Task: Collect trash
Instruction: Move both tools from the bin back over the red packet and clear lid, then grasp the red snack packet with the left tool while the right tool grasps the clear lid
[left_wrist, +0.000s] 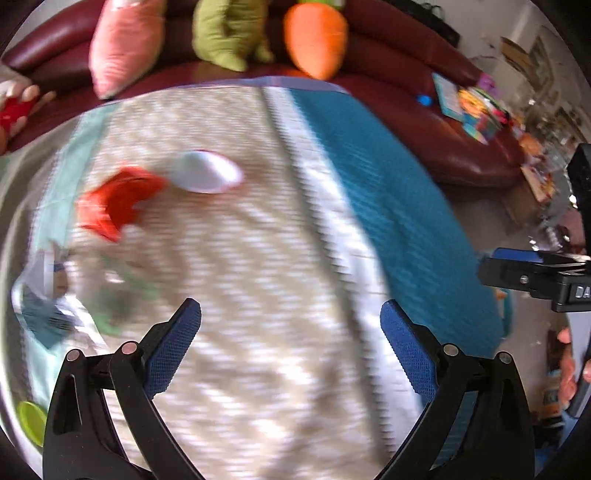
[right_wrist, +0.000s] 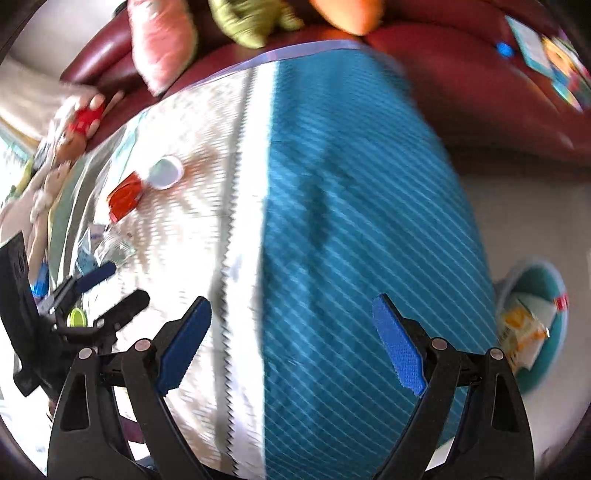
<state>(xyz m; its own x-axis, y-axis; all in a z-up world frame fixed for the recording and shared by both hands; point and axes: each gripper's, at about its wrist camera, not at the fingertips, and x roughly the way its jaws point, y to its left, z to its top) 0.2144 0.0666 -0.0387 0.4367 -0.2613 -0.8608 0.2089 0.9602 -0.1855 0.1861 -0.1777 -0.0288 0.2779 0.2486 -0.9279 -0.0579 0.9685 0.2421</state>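
Floor bin (right_wrist: 532, 321) only in right view; both grippers agape.

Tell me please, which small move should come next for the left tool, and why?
Probably move the left tool forward and to the left, toward the red wrapper on the cloth. Both tools are open and empty, the right tool is over the blue stripe, and the wrapper lies beside the white cup.

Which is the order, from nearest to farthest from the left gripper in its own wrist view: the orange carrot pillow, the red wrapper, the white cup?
Seen from the left gripper:
1. Red wrapper, ahead on the left, on the cloth.
2. White cup, just beyond the wrapper and to its right.
3. Carrot pillow, farthest, up on the sofa.
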